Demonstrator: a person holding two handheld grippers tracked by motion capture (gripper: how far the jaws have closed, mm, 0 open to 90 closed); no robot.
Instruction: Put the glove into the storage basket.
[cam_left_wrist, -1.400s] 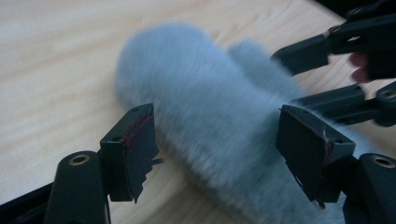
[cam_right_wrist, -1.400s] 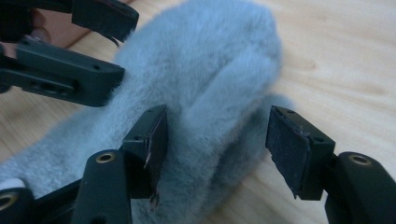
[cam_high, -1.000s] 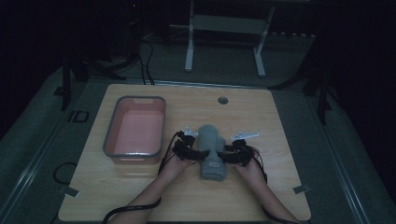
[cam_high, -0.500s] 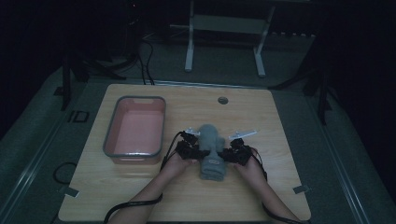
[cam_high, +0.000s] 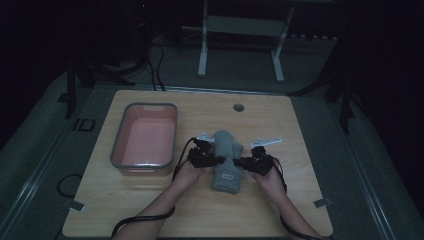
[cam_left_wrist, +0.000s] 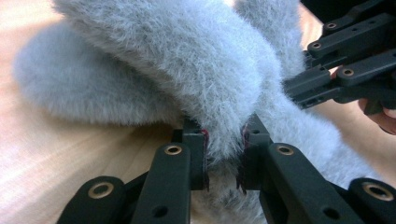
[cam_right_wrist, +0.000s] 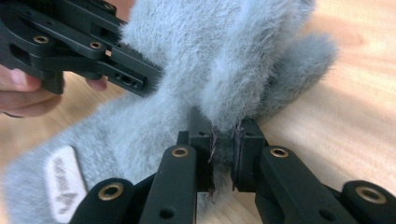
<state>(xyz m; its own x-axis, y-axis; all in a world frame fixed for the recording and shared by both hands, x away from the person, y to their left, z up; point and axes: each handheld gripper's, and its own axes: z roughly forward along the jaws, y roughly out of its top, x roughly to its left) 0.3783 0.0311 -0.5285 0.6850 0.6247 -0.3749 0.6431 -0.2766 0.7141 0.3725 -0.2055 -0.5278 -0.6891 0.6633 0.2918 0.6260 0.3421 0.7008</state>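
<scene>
The person's forearms enter from the near edge of the wooden table (cam_high: 150, 210). The left gripper (cam_high: 216, 160) and the right gripper (cam_high: 241, 162) face each other across a grey fuzzy sock (cam_high: 227, 160), which lies near the centre of the table with its long axis running near to far.

Left gripper: in the left gripper view, the jaws are closed down to a narrow gap, clamping a raised fold of the sock (cam_left_wrist: 187, 70) between the pads (cam_left_wrist: 204, 154). The right gripper (cam_left_wrist: 345, 70) appears beyond the fold at upper right.

Right gripper: in the right gripper view, the jaws are likewise nearly closed, pinching a fold of the sock (cam_right_wrist: 224, 60) between them. The left gripper (cam_right_wrist: 74, 46) enters at upper left, in contact with the same fabric. A pale label (cam_right_wrist: 65, 184) sits on the sock's near portion, which rests flat on the table.

Left of the sock, well apart, stands a pink tray (cam_high: 118, 150) with a grey rim. Farther off, a round hole (cam_high: 238, 107) sits near the table's far edge
</scene>
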